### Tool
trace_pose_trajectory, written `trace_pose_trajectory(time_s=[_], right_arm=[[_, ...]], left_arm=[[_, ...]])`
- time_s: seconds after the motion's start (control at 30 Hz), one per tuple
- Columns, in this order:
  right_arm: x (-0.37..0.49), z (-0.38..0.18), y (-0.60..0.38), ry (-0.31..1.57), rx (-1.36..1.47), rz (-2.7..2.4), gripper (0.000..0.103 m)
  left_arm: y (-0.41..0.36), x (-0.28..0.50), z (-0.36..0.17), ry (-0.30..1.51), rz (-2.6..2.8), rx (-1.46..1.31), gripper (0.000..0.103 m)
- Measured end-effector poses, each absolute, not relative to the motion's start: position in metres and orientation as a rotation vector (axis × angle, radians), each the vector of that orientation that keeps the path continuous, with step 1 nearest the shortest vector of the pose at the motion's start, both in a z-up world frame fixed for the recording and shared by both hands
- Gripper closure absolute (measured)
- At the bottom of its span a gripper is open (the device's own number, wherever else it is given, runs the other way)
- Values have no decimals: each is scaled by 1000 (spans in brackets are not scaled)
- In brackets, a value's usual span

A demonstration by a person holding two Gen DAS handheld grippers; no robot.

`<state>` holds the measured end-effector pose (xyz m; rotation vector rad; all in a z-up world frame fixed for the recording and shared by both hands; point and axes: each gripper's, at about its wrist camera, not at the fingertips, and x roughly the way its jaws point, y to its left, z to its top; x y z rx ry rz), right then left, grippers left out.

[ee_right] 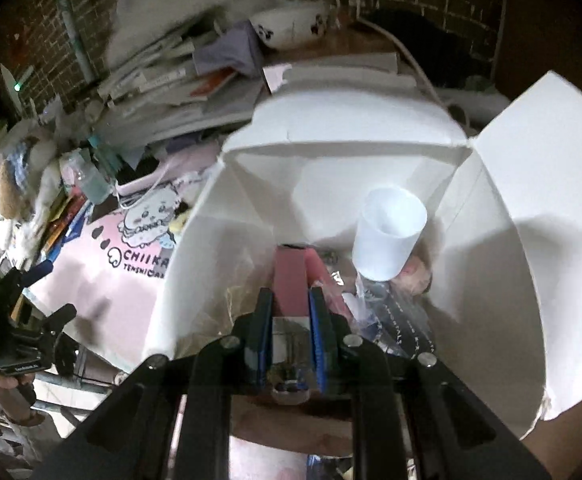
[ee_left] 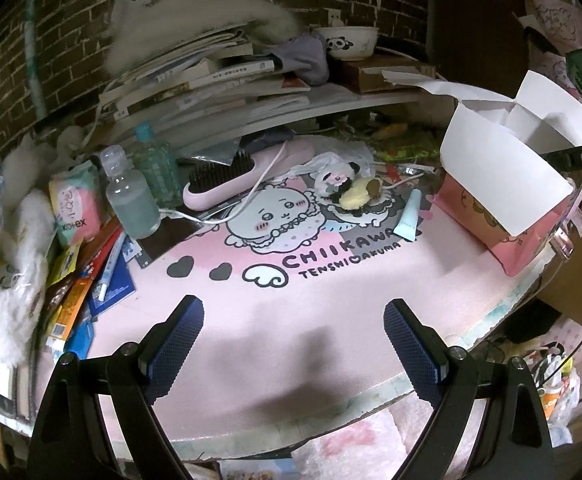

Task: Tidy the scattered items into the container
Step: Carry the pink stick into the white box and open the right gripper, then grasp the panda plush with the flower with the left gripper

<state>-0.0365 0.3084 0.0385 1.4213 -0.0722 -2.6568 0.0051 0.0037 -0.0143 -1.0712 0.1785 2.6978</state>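
The container is an open box with white flaps and pink sides at the right of the pink desk mat. In the right wrist view I look down into the box. My right gripper is shut on a pink rectangular bottle with a clear end, held over the box interior. A white cup and dark packets lie inside. My left gripper is open and empty above the mat's front. A light blue tube, small plush toys and a pink hairbrush lie on the mat.
Two clear bottles, a tissue pack and packets with a pen crowd the mat's left. Stacked books and a panda bowl sit on the shelf behind. The desk edge runs along the front right.
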Motion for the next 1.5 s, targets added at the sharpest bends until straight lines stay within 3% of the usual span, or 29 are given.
trace_pose_trajectory(time_s=[0.2, 0.23, 0.27, 0.33, 0.53, 0.7, 0.87, 0.93, 1.13, 1.2, 1.27, 1.5], right_arm=[[-35, 40, 309, -79, 1422, -2664, 83], [-34, 42, 310, -97, 1405, -2668, 75], [-32, 43, 311, -118, 1390, -2669, 61], [-29, 46, 312, -156, 1348, -2682, 54], [-16, 58, 309, -173, 1206, -2737, 54], [5, 69, 297, -270, 1011, -2672, 44], [36, 71, 262, -168, 789, -2624, 43], [48, 65, 245, -108, 733, -2575, 38], [65, 34, 216, -80, 706, -2454, 35], [68, 24, 209, -81, 703, -2400, 35], [72, 14, 200, -61, 696, -2381, 35], [69, -13, 183, -101, 741, -2300, 35]], left_arm=[[5, 2, -17, 166, 2686, -1086, 12], [6, 2, -18, 165, 2685, -1089, 12], [7, 1, -19, 164, 2683, -1092, 12], [8, -1, -20, 161, 2678, -1097, 12], [11, -11, -24, 131, 2668, -1114, 12], [20, -32, -22, 125, 2673, -1114, 12], [35, -62, -16, 142, 2659, -1091, 13], [42, -75, -14, 153, 2653, -1093, 13], [60, -111, -13, 139, 2626, -1090, 13], [66, -120, -13, 147, 2615, -1082, 18], [74, -130, -14, 178, 2608, -1093, 31], [92, -164, -32, 237, 2561, -1179, 47]])
